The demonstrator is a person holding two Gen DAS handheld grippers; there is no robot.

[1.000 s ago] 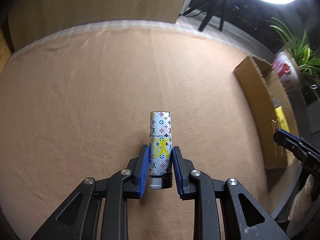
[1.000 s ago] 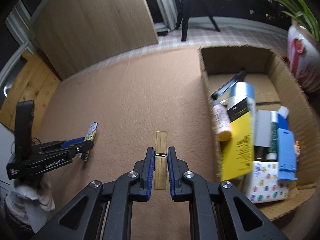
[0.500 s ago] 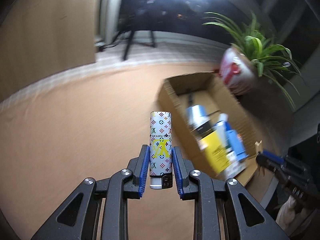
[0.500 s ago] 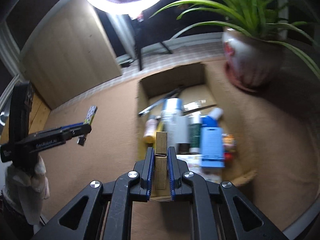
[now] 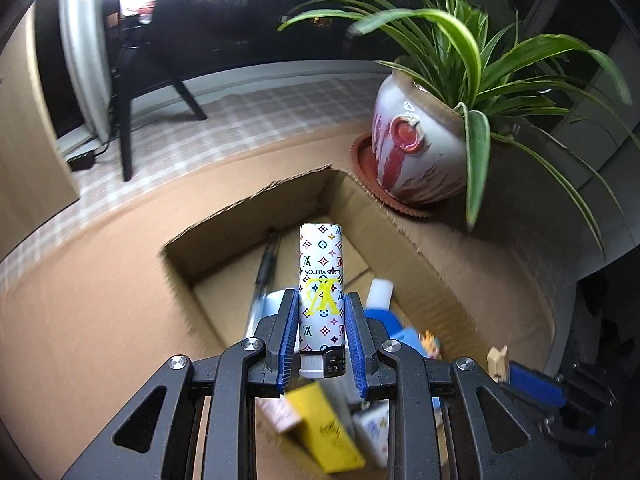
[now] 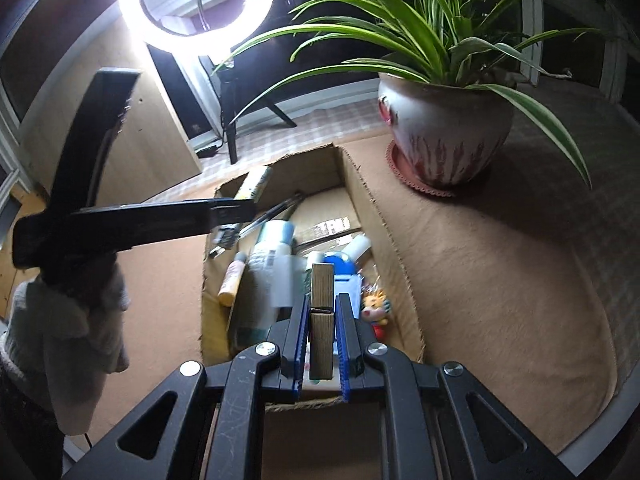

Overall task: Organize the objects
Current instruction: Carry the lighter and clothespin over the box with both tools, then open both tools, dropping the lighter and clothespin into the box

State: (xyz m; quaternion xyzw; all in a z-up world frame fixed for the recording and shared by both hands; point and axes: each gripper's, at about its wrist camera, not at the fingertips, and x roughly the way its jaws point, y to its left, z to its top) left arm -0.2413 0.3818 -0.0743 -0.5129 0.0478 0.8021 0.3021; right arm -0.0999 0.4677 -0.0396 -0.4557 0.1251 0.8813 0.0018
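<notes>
above the box point(image 5: 452, 264), your left gripper point(image 5: 322, 336) clamps the lighter point(image 5: 322, 284); your right gripper point(image 6: 323, 340) clamps a clothespin point(image 6: 322, 320), both over the box's contents, beside the plant point(image 6: 444, 132).

Both views sit just behind their own gripper and look steeply down along its fingers, close above the open cardboard box point(image 5: 448, 268) on the tan-covered bench point(image 5: 80, 300). The left wrist view faces the box's far corner and the potted plant point(image 5: 424, 148) beyond. The right wrist view shares the box point(image 6: 384, 216) and the plant point(image 6: 444, 136), and catches the left gripper point(image 6: 236, 210) at its left.
</notes>
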